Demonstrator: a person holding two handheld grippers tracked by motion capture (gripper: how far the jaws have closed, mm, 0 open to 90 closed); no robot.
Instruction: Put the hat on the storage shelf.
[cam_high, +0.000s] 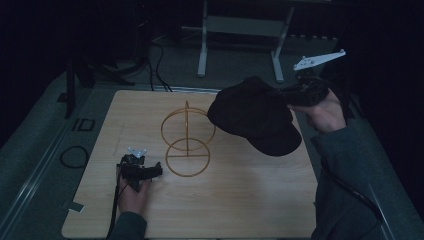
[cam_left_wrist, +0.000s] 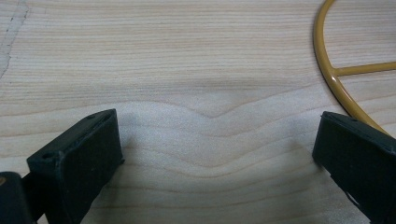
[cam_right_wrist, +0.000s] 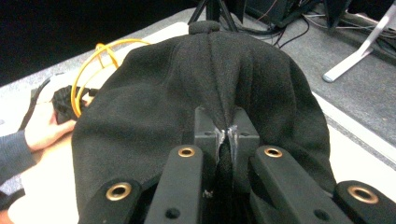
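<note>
Two grippers: right gripper pinches the black fabric cap, lifted at 2 o'clock of the yellow wire stand; left gripper gapes empty at 8 o'clock.

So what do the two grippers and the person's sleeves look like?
Both grippers are black with blocky jaws. The right gripper carries a pale grey three-cornered plate on top and shows brass-coloured rivets on its arms; the left gripper has a smaller pale plate and a black cable trailing back. The sleeves are dark grey.
</note>
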